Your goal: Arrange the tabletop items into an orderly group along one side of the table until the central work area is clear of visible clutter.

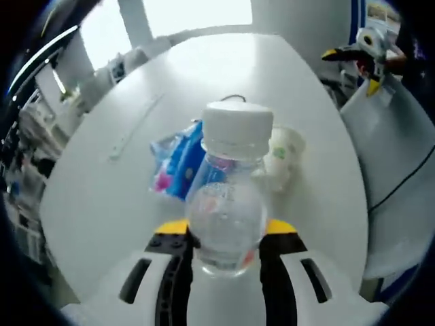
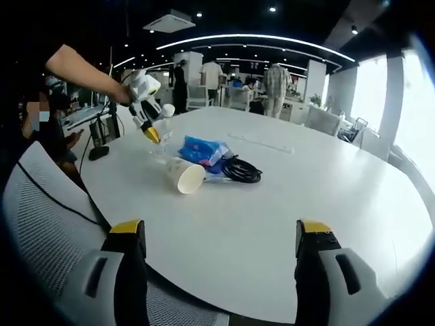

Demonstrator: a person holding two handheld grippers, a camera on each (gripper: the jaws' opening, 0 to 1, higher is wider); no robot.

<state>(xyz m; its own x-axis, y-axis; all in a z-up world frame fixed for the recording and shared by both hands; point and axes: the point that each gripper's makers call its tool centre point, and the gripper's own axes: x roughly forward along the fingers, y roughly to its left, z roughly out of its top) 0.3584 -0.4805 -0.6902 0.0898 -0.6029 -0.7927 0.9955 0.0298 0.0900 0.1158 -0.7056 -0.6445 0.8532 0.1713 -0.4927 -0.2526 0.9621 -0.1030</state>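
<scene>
a: your left gripper (image 1: pixel 225 248) is clamped on the bottle (image 1: pixel 228 204), jaws on the clear body well below the white cap (image 1: pixel 238 129). in the right gripper view the bottle (image 2: pixel 163 132) is near the table's (image 2: pixel 326 190) far-left edge, by the mesh chair (image 2: pixel 47 210). can't tell if its base is touching the top.

b: how will it handle?

a: looks like clear thin plastic with water in it, so some weight, smooth and a bit slippery, walls will flex. my guess: grip mid-body as you have it, don't squeeze harder.

b: right gripper?

a: right gripper (image 2: pixel 221 255) has its jaws wide apart, nothing between them, low over the near edge of the table.

b: what's left in the middle?

a: paper cup (image 2: pixel 185 175) on its side, mouth toward you. light, crushes easily, will roll; i'd pinch the rim wall gently. blue pack (image 2: pixel 202 149) just behind it, soft and crinkly, take it by the bulk. black cable (image 2: pixel 239 170) coiled just right of the pack, touching or nearly; limp, will trail, so grab the coil, not an end. white strip (image 2: pixel 262 142) lies flat further back, well apart from the pile.

b: progress?

a: early, i'd judge. centre's not clear yet.
</scene>
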